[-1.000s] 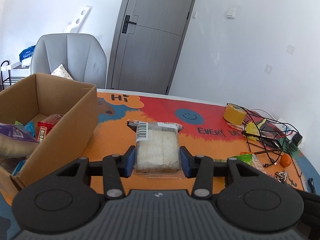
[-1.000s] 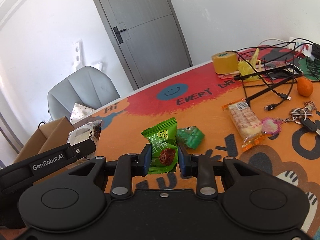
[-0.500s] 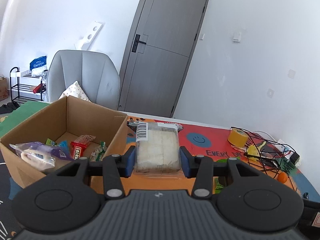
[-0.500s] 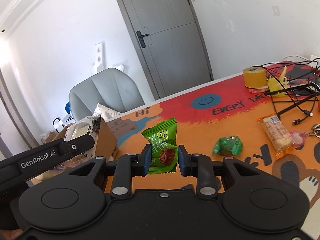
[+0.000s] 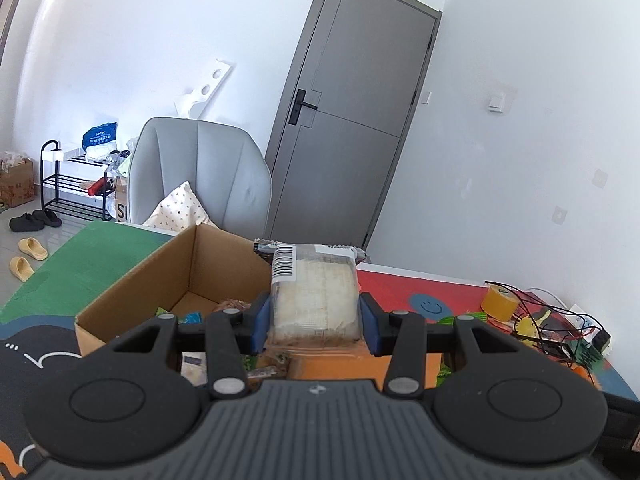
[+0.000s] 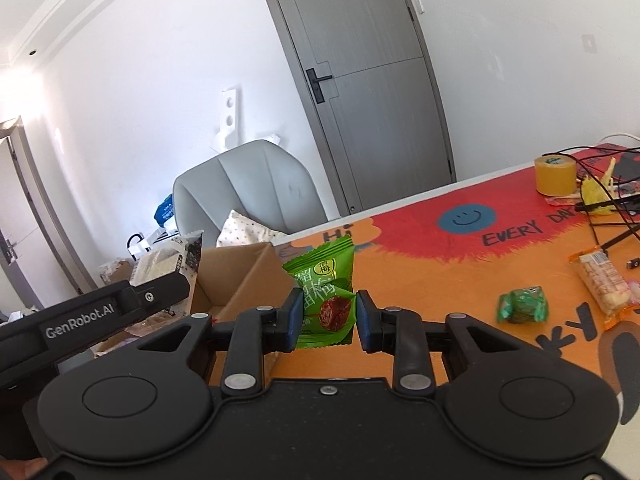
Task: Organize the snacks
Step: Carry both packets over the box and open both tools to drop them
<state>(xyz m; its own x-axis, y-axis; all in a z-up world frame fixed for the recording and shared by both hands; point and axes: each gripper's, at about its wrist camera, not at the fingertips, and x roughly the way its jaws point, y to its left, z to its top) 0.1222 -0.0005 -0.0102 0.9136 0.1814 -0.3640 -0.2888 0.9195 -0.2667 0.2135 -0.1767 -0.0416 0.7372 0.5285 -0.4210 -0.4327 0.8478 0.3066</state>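
My left gripper is shut on a clear-wrapped white cake packet and holds it above the near right rim of the open cardboard box, which holds several snacks. My right gripper is shut on a green plum candy packet and holds it above the table, right of the box. The left gripper arm with its cake packet shows at the left of the right wrist view.
On the colourful mat lie a green wrapped candy and an orange-edged cracker packet. A yellow tape roll, cables and clutter sit at the far right. A grey chair stands behind the box.
Both grippers have risen and swung left toward the box, each keeping its packet. The box interior now lies under the left gripper.
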